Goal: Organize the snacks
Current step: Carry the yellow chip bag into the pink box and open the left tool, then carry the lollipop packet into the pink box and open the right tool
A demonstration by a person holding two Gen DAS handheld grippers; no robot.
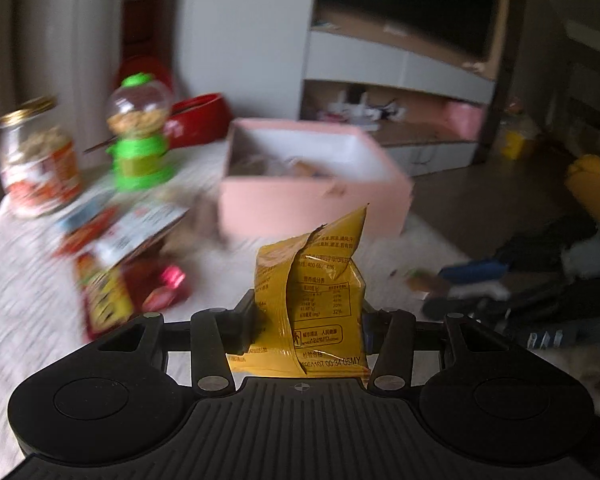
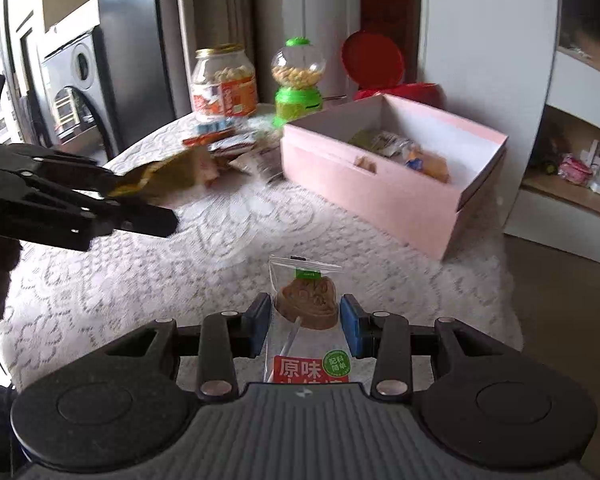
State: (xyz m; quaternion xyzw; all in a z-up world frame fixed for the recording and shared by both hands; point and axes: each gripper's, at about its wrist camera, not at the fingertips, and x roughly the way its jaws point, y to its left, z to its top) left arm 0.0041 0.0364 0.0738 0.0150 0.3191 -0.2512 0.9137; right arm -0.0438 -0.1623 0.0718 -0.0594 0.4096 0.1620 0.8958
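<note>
White lace covers the desk [image 2: 140, 288]. Left tongs [image 1: 308, 316] pinch the yellow bag [image 1: 312, 292]; right tongs [image 2: 305, 326] pinch the cookie packet [image 2: 304, 304]. Either might slip before the pink box [image 2: 380, 200].

A broad stretch of lace-covered tabletop [image 2: 140, 280] lies bare in front of the open pink box [image 2: 380, 196], leaving a clear lane to its near wall. The box's open top is unobstructed from above (snacks already lie inside). To the left of the box, a heap of loose snack packets [image 2: 236, 148] crowds the surface, with a glass jar [image 2: 224, 80] and a green candy dispenser [image 2: 298, 80] standing behind it, and a red bin [image 2: 384, 76] behind the box.
</note>
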